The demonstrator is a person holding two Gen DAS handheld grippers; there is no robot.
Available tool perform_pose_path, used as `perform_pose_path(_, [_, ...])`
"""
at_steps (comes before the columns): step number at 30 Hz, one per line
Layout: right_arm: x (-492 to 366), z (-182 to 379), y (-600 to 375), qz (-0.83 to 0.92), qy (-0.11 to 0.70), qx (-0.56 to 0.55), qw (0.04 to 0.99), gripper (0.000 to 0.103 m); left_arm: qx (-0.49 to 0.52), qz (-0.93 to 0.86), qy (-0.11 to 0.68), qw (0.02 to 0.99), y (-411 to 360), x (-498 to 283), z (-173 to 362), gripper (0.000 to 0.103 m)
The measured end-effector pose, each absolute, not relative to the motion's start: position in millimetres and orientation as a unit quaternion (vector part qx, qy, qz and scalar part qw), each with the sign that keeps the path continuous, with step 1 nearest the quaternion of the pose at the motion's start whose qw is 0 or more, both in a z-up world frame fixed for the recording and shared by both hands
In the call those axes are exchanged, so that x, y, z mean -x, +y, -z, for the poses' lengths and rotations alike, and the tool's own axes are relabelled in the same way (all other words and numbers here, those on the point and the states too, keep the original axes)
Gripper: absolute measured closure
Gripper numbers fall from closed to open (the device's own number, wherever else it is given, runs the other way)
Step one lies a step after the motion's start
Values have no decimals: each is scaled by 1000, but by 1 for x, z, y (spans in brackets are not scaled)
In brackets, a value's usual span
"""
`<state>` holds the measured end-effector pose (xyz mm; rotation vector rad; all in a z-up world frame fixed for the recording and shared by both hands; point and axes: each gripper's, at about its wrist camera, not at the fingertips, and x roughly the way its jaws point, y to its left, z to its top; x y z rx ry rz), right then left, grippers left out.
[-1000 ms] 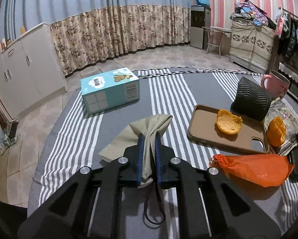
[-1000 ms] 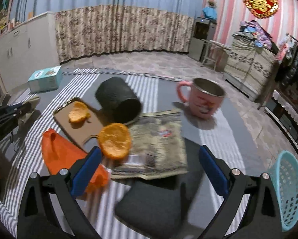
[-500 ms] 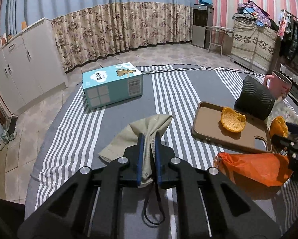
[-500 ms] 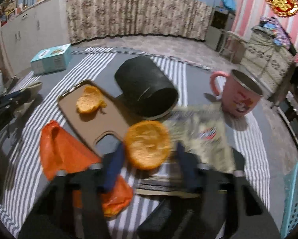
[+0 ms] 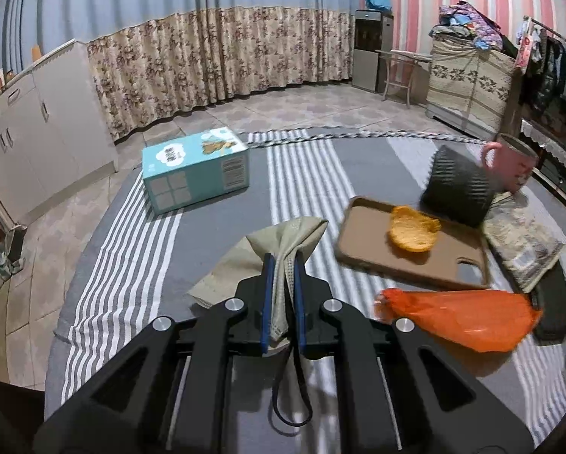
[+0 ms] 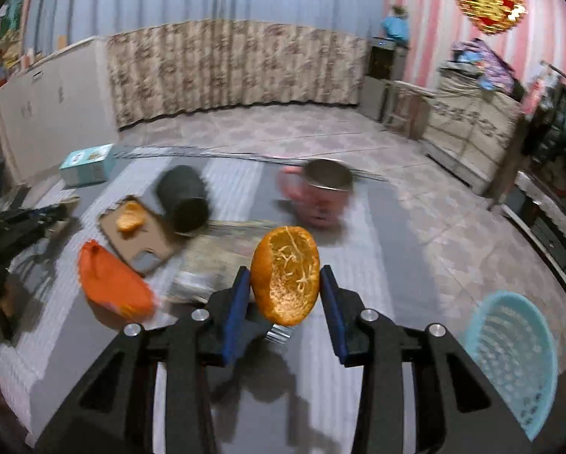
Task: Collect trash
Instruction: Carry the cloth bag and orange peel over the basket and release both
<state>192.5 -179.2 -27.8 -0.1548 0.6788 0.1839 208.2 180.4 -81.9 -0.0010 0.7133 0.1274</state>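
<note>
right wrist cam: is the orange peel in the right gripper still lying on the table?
No. The orange peel is clamped between the right gripper's blue pads and hangs above the striped tablecloth, clear of it.

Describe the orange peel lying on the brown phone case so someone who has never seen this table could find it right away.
Start at the striped grey tablecloth and find the flat brown phone case lying in front of the toppled black cup. The orange peel sits on that case, cupped and open side up. Unlike the other peel, held in the right tool, this one lies loose on the case.
</note>
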Motion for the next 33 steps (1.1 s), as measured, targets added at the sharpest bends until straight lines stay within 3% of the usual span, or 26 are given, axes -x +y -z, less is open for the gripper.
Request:
perform_pose_path(8, [-168,27,-325,23,333,43,942,65,-16,-33,313,949,133,-193,37,95])
perform_pose_path(18, [-168,44,-432,89,321,-56,941,65,-38,37,268,962,-3,-199,-1,95])
perform_pose_path(28, [-168,59,-486,125,324,-91,933,65,-49,161,273,947,-185,-208,15,95])
perform_pose_path(33, [-168,58,-491,145,320,-47,935,65,-63,229,290,927,-269,-204,37,94])
